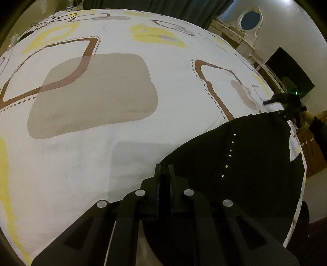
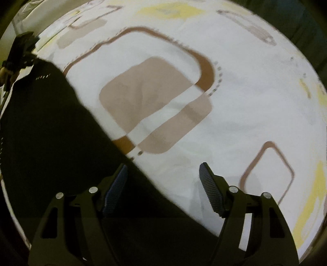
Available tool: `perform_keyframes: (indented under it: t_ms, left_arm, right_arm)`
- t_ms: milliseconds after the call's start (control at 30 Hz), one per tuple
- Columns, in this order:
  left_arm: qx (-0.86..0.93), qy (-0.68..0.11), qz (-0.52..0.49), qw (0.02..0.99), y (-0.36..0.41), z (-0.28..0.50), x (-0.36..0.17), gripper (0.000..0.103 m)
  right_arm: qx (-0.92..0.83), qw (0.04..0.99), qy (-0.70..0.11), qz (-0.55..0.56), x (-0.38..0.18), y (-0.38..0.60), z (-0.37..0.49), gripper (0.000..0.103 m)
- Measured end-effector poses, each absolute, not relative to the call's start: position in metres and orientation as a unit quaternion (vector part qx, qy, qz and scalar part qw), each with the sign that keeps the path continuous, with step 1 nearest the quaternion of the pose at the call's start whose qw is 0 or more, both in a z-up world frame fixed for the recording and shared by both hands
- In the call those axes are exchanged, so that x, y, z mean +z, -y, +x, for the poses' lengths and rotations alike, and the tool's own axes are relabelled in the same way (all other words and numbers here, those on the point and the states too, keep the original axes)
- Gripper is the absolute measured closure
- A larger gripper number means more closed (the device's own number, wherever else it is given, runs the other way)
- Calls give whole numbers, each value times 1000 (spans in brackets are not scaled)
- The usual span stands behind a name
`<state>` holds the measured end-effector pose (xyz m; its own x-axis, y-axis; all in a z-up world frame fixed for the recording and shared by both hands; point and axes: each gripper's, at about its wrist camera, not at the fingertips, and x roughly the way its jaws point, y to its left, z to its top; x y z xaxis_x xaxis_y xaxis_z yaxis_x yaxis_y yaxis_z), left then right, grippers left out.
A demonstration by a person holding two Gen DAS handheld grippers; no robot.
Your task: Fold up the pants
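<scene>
Black pants (image 1: 235,163) with a row of small silver studs lie on a patterned bed sheet (image 1: 102,143) near its right edge. My left gripper (image 1: 164,168) is shut, its fingertips pinching the near left corner of the pants. In the left wrist view my right gripper (image 1: 290,106) sits at the far corner of the pants. In the right wrist view the pants (image 2: 40,122) fill the left side, and my right gripper (image 2: 163,165) stands open over their edge. One pad is above the cloth, the other above the sheet (image 2: 245,102). My left gripper (image 2: 22,53) shows at the upper left.
A white dresser with an oval mirror (image 1: 250,19) and a dark panel (image 1: 290,69) stand beyond the bed's right side. Dark curtains (image 1: 163,8) hang behind. Cables (image 1: 51,18) lie at the far left corner. The sheet spreads wide to the left.
</scene>
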<state>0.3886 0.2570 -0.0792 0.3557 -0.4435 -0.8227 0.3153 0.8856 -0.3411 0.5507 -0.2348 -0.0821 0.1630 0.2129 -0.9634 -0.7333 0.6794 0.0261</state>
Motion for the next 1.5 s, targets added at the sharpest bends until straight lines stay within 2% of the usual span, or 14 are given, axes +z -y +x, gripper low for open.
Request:
perform_keyframes:
  t_ms: [33,133,200,233,267,300,367,400,433,567,800,1167,1500]
  left_arm:
    - [-232,-518,-65,820,-259,388,-79,97]
    - [-234,-518,-66,820,-261,387,-79,97]
    - [-233,-517,-60,821,-261,387,-79,97]
    - [-232,-517,-62,821,-262,387,-80,97]
    - [-230,-518,-65,821,-263,388,-80,96]
    - [-229,-519,-66,821,-264,388,-81,96]
    - [-227,-519,-65,822,-262,388,-80,96]
    - [-226,-518,-63,822,-262,388,-80,96]
    - [-226,-519,-64,822,-261,388,-79,96]
    - [-220,-517,-67,825,-259,387,-77,97]
    - [-214,-497,-70,838,-256,380,-62,97]
    - [-273,-421,-107,858,-260,337,-12,97]
    - [-333,-370,-133,857,-268,247,16,97]
  right_arm:
    - [335,713,-567,-242,-85,233,548,63]
    - [335,705,-565,-267,-88,230,544,64]
    - [323,707,-555,-296,-89,225,544,52]
    - [311,709,-549,-314,-91,223,543,39]
    - [310,704,-556,-315,-93,221,543,40]
    - [312,697,-570,-304,-95,220,544,44]
    - [320,690,-585,-282,-94,221,544,68]
    - [323,687,-588,-279,-93,221,542,73]
    - [321,686,-589,-284,-93,220,539,83]
    - [302,694,-583,-295,-92,216,529,96]
    - [269,737,-541,-302,-70,219,502,98]
    - [226,817,-450,-281,-21,230,427,98]
    - [205,864,-386,-251,2,256,294,98]
